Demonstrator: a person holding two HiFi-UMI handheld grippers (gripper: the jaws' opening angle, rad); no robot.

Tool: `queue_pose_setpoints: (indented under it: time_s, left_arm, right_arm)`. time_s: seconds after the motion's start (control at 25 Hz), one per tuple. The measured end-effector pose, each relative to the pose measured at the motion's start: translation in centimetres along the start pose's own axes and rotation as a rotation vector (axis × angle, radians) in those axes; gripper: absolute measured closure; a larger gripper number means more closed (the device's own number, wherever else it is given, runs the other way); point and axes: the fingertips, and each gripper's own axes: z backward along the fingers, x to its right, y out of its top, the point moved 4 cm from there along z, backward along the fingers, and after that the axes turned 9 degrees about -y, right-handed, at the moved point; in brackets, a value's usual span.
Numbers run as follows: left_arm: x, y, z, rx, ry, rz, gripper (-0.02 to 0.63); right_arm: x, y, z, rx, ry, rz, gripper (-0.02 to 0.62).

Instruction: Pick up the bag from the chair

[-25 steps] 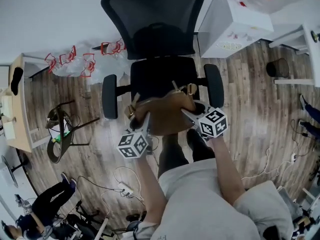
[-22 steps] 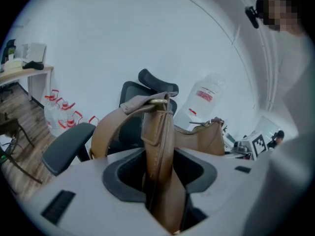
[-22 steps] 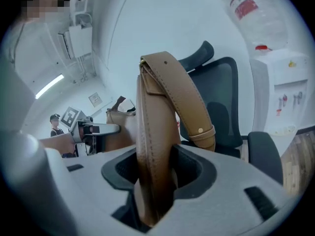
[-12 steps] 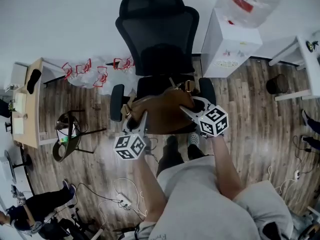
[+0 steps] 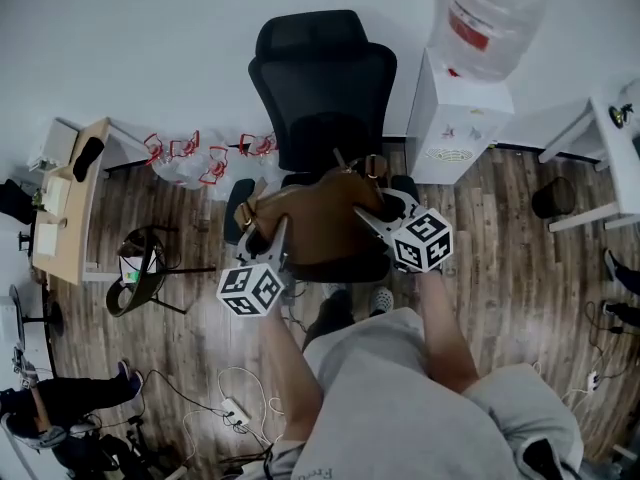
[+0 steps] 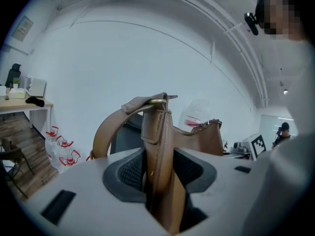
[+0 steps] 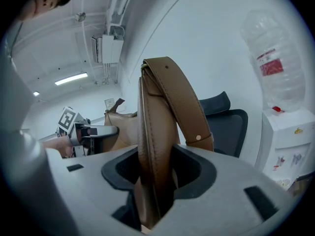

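Bag [image 5: 318, 223] and both grippers stood higher against the chair [image 5: 322, 78] than a second before; the brown body covered most of the seat in the head view.

Item: left gripper [image 5: 283, 230], jaws clamped on one strap end [image 6: 158, 146], at the bag's left edge.

Item: right gripper [image 5: 370, 208], jaws closed tight on the other strap end [image 7: 156, 132], at the bag's right edge.

Position: bag slung between the two, in front of the backrest; contact with the seat could not be told.

Surroundings: water dispenser [image 5: 452, 118] just beside the armrest on the person's right; red-handled bottles [image 5: 190, 158] along the wall at left; desk [image 5: 62, 218] well apart, far left.

Room: open wood floor [image 5: 500, 258] lay to the right; cables [image 5: 235, 388] lay near the person's feet.
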Motion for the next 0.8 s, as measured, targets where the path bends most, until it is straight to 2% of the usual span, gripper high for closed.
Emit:
queue_pose_setpoints:
  time_s: [0.28,0.8]
  left_arm:
    - [2.1,2.3,0.7,0.061,0.021,-0.051,0.442]
    - [3.2,3.3,1.6,0.112,0.041,-0.041,0.440]
  right_arm:
    - [0.0,2.3,1.4,0.048,0.027,-0.013,0.414]
    - [-0.2,4.2,2.1,0.080,0.047,0.029,0.403]
